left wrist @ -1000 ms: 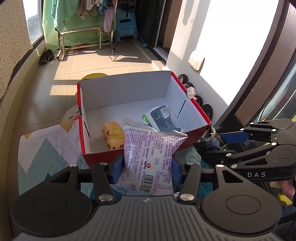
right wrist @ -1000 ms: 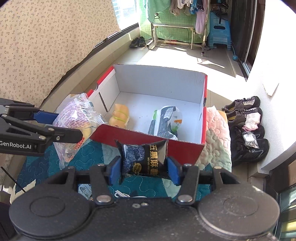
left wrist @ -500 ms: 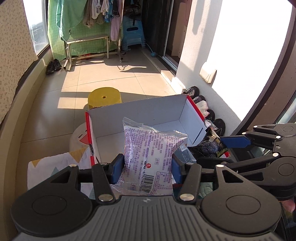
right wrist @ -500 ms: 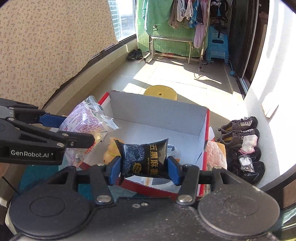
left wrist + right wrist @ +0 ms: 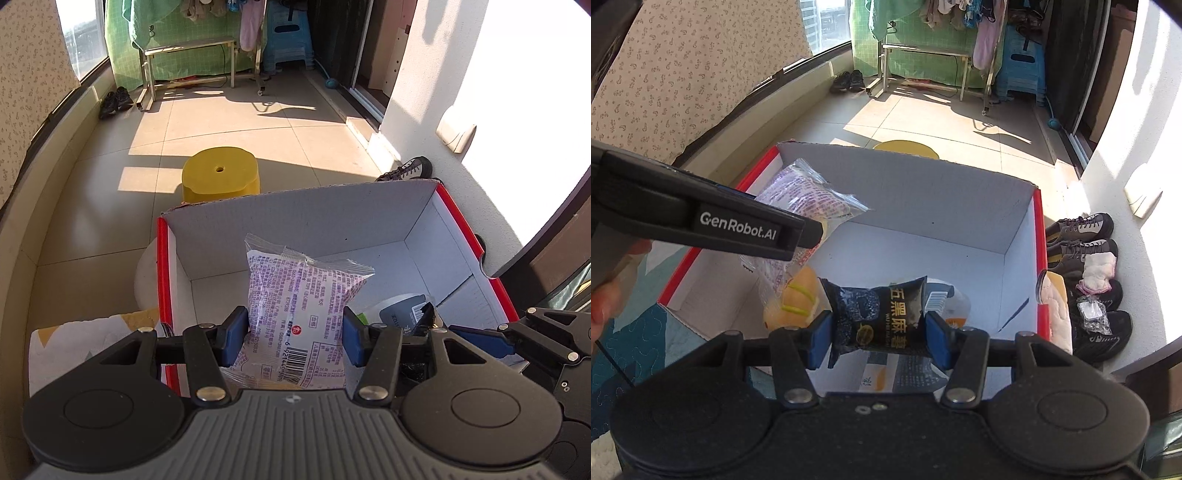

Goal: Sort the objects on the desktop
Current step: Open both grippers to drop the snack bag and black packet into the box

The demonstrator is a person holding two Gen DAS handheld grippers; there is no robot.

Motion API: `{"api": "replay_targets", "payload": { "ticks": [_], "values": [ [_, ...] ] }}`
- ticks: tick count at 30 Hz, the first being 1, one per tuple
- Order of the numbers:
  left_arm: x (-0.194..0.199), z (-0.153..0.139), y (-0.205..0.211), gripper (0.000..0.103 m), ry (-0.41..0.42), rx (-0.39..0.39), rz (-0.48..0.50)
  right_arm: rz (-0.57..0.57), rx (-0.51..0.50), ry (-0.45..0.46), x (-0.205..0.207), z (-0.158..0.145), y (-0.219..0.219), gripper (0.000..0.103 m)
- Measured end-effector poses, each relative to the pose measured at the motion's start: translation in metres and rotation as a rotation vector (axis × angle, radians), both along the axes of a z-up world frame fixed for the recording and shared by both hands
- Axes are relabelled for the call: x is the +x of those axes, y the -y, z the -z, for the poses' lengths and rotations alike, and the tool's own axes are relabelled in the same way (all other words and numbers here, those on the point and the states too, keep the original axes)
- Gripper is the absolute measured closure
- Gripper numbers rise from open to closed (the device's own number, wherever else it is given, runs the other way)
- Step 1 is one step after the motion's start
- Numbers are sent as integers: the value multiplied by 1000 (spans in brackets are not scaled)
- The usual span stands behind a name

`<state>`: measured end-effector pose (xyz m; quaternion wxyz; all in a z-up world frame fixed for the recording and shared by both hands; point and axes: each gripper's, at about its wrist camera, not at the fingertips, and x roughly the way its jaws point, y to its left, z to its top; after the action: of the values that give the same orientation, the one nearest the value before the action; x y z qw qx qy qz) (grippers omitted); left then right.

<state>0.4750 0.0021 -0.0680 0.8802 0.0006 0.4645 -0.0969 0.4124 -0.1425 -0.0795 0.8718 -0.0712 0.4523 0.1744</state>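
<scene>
- Purple-printed clear plastic snack packet (image 5: 299, 314) pinched in left claw (image 5: 295, 334), hanging above red-edged white cardboard box (image 5: 424, 236).
- Black foil sesame packet (image 5: 879, 317) clamped in right claw (image 5: 878, 338), also over box.
- Best released low, clear of yellow bun toy (image 5: 792, 302) and the other claw.

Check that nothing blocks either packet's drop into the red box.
Nothing visible blocks either. The purple packet and black packet hang over the open red box; below lie a yellow toy and a white pouch.

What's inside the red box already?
In the red box lie a yellow bun packet and a white-and-grey packet. The held black snack bag covers part of the floor.
</scene>
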Motion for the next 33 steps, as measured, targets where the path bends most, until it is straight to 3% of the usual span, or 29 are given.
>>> {"api": "replay_targets", "payload": {
  "ticks": [8, 10, 14, 16, 25, 33],
  "values": [
    [4, 15, 9, 50, -18, 10, 21, 4, -5, 7, -2, 9, -4, 46],
    [3, 13, 11, 49, -10, 24, 31, 2, -2, 30, -5, 7, -3, 36],
    [0, 8, 13, 39, 3, 23, 34, -12, 8, 33, -8, 4, 1, 35],
    [-2, 5, 12, 39, 5, 15, 34, -11, 10, 26, -9, 2, 2, 34],
    [-32, -18, 8, 39, 16, 0, 40, -6, 37, 23, -32, -18, 17, 34],
    [-75, -55, 7, 39, 53, -6, 44, -13, 48, 52, -67, -50, 26, 34]
  ]
}}
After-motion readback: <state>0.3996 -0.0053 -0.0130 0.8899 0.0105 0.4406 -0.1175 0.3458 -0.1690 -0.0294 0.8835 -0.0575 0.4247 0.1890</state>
